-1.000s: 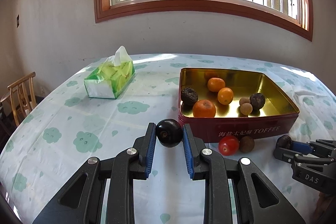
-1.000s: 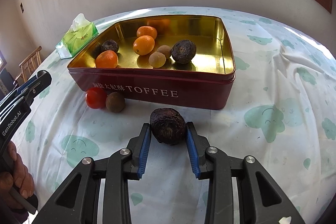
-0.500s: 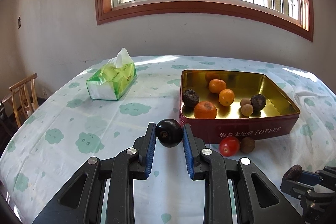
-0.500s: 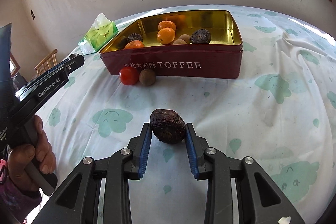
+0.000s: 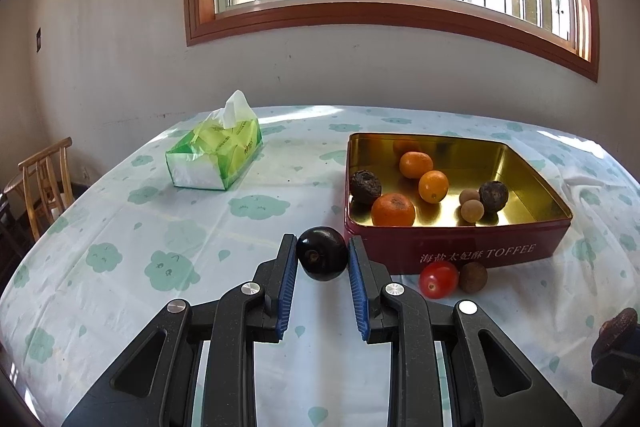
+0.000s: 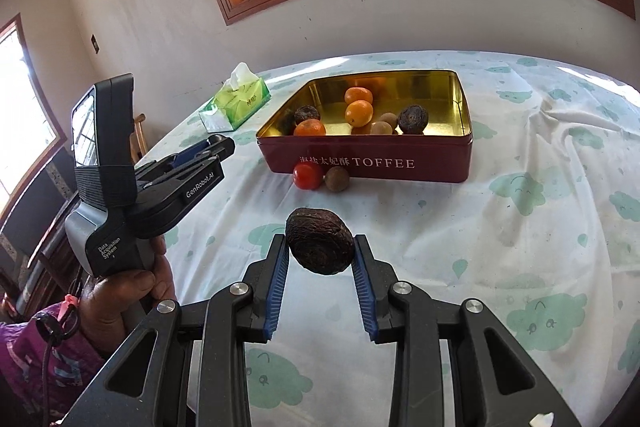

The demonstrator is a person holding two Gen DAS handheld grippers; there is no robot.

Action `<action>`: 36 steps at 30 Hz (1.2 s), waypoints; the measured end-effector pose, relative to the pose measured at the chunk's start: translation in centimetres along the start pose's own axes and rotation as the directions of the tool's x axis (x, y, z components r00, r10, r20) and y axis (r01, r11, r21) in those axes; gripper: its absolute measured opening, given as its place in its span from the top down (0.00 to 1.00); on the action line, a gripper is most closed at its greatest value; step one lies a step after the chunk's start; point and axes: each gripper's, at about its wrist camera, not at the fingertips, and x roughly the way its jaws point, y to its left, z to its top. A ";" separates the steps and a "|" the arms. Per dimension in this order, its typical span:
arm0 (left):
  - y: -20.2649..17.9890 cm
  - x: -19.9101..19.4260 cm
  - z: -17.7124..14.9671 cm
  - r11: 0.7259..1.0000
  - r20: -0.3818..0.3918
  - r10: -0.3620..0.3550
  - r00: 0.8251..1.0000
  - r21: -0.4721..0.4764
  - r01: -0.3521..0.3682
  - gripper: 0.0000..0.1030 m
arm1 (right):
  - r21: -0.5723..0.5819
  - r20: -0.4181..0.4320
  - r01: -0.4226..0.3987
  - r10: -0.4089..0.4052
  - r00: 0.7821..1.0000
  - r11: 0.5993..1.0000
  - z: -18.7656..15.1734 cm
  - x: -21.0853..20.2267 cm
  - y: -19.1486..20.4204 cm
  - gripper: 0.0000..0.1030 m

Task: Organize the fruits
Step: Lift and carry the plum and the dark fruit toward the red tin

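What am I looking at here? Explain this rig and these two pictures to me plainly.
There is no robot. A person holds a black two-finger gripper in each hand, and each picture comes from a wide-angle camera riding on one gripper, looking along its fingers.

The left gripper is clamped on a smooth dark round fruit. The right gripper is clamped on a wrinkled dark brown fruit. The right camera also shows the left hand gripping its handle.

On the cloud-print tablecloth stands a red toffee tin with a gold inside, holding oranges and small brown and dark fruits. In front of it lie a red cherry tomato and a small brown round fruit. A green tissue pack sits farther back.
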 end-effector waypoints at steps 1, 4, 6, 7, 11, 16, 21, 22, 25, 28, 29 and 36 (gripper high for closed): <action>0.1 0.1 0.0 1.000 -0.004 -0.001 1.000 -0.006 0.001 0.75 | -0.009 0.005 -0.001 0.001 1.000 1.000 0.1 -0.2 0.3 0.71; 0.4 0.0 0.0 1.000 -0.001 -0.009 1.000 -0.018 0.009 0.74 | -0.039 0.019 -0.003 0.003 1.000 0.999 0.3 -0.7 1.0 0.71; 0.4 0.0 0.0 1.000 0.000 -0.011 1.000 -0.019 0.011 0.74 | -0.047 0.023 -0.002 0.003 1.000 0.999 0.3 -0.9 1.1 0.71; 0.4 0.0 0.0 1.000 0.000 -0.012 1.000 -0.018 0.012 0.74 | -0.045 0.022 -0.005 0.006 1.000 0.999 0.3 -0.9 1.1 0.71; 0.4 -0.1 -0.1 1.000 0.005 -0.015 1.000 -0.016 0.015 0.74 | -0.042 0.020 -0.012 0.013 1.000 0.999 0.4 -0.8 1.1 0.71; 0.2 -0.4 -0.1 1.000 0.022 -0.027 0.999 -0.003 0.027 0.74 | -0.031 0.018 -0.020 0.020 1.000 0.999 0.8 -0.6 0.8 0.71; 0.1 -1.3 0.3 0.999 0.024 -0.046 0.999 -0.011 0.046 0.74 | -0.032 0.030 -0.017 0.018 0.999 0.999 1.6 -0.9 0.6 0.71; 0.0 -1.5 0.5 0.999 0.026 -0.047 0.999 -0.006 0.047 0.74 | -0.032 0.036 -0.016 0.017 0.999 0.999 1.9 -0.9 0.5 0.71; -0.3 -2.1 1.2 0.998 0.039 -0.056 0.998 0.002 0.056 0.74 | -0.029 0.053 -0.017 0.019 0.998 0.999 2.8 -1.0 0.2 0.71; -0.6 -2.8 2.2 0.998 0.061 -0.060 0.996 0.013 0.059 0.74 | -0.027 0.067 -0.018 0.020 0.998 0.999 3.5 -0.9 -0.1 0.71; -0.6 -3.0 2.5 0.998 0.067 -0.062 0.996 0.016 0.061 0.74 | -0.027 0.071 -0.019 0.021 0.997 0.999 3.7 -0.9 -0.1 0.71; -1.6 -3.7 4.9 0.997 0.106 -0.078 0.991 0.036 0.074 0.74 | -0.033 0.096 -0.022 0.025 0.995 0.999 5.3 -0.6 -0.5 0.71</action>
